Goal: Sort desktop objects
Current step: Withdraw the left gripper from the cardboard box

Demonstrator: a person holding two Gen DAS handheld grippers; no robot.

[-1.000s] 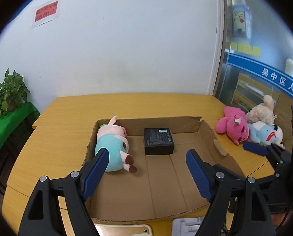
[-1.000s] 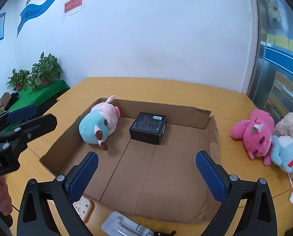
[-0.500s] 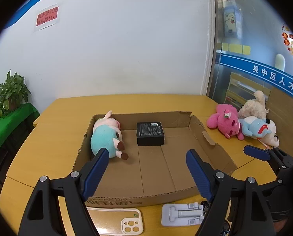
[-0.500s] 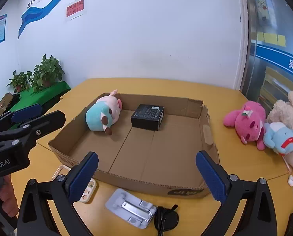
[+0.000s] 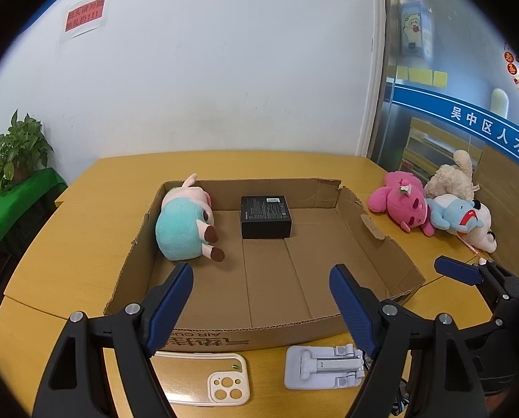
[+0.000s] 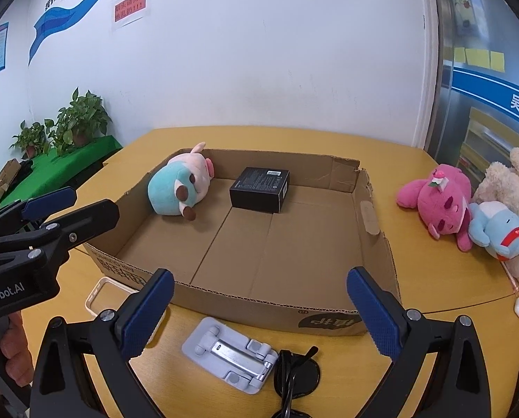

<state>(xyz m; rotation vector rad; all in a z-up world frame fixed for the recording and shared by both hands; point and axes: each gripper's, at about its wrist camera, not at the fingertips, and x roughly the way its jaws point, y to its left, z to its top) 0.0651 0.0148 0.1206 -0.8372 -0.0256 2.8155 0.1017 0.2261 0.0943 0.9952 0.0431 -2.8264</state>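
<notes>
Hovering, left gripper (image 5: 261,292) and right gripper (image 6: 259,299) jaws spread, empty; lowering squarely over phone stand (image 6: 229,353), avoiding sunglasses (image 6: 294,372).

— Where do the two cameras look from?
— Each rides a gripper, tilted down, close over the near rim of the shallow brown cardboard tray (image 5: 374,223).
— Shared ground?
— Tray, yellow wooden table (image 6: 416,278), white folded phone stand (image 5: 323,365).

Left gripper (image 5: 261,287): jaws spread wide, nothing between the blue pads, pointing forward and downward. Right gripper (image 6: 259,294): likewise wide and empty, same downward tilt, beside the left. A hand (image 6: 6,348) grips the left gripper's handle; only fingers partly visible at frame edge.
</notes>
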